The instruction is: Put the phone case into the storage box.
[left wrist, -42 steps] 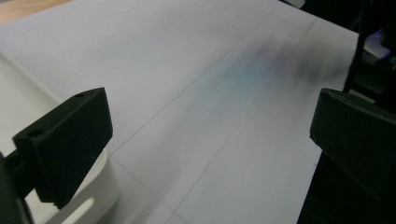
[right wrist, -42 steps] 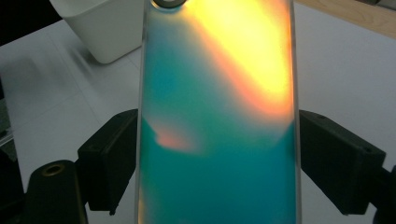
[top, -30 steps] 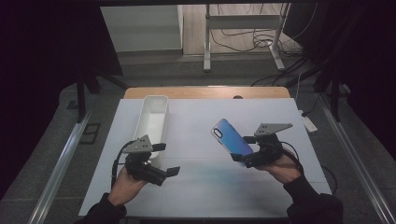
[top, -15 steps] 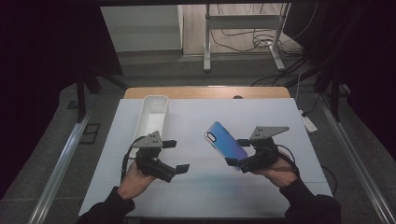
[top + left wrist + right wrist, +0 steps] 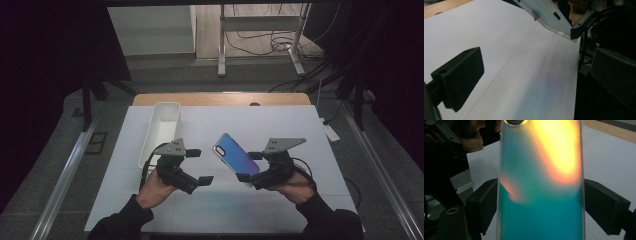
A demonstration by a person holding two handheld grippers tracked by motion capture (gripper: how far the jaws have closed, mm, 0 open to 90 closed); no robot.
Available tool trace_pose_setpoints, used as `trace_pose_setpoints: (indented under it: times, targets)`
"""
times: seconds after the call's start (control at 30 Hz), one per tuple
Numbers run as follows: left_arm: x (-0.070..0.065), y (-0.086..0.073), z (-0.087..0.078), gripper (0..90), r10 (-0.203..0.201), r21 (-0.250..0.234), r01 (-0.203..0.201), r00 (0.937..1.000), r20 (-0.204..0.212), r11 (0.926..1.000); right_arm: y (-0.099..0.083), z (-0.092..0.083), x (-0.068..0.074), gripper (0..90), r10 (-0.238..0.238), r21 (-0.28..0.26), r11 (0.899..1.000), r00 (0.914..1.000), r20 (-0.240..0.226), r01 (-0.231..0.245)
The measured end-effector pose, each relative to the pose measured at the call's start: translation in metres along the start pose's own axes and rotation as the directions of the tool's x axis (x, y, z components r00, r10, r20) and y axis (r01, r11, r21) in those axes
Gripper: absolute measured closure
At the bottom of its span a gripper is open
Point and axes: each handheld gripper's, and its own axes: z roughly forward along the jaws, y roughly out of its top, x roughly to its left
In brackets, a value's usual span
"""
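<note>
Iridescent blue-teal phone case [image 5: 236,157], likely light, glossy, slippery and slightly flexible, is clamped by its long edges between right gripper [image 5: 248,166] fingers, above worktop [image 5: 280,125]. Left gripper [image 5: 200,166] fingers wide, empty.

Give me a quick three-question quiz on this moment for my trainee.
1. True or false: the right gripper is clamped on the phone.
2. Are the left gripper's jaws open or shut?
3. The white bin lies nearer which gripper? A) left B) right

Key:
1. True: its jaws press the phone's two long edges.
2. Open, with nothing between them.
3. A
</note>
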Motion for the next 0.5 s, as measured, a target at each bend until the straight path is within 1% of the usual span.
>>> trace_pose_setpoints:
  times: [0.3, 0.4, 0.5]
  targets:
    - [-0.002, 0.009, 0.013, 0.0, 0.011, 0.009, -0.012, 0.9992, 0.037, 0.9999, 0.002, 0.004, 0.009, 16.9, -0.019, -0.007, 1.000, 0.9994, -0.029, 0.019]
    - [-0.002, 0.012, 0.016, 0.0, 0.012, 0.009, -0.012, 0.9985, 0.054, 0.9999, 0.003, 0.005, 0.011, 16.9, -0.025, -0.008, 1.000, 0.9991, -0.034, 0.024]
    - [-0.002, 0.013, 0.017, 0.3, 0.015, 0.009, -0.016, 0.9979, 0.062, 0.9998, 0.003, 0.005, 0.012, 16.9, -0.025, -0.006, 1.000, 0.9991, -0.035, 0.025]
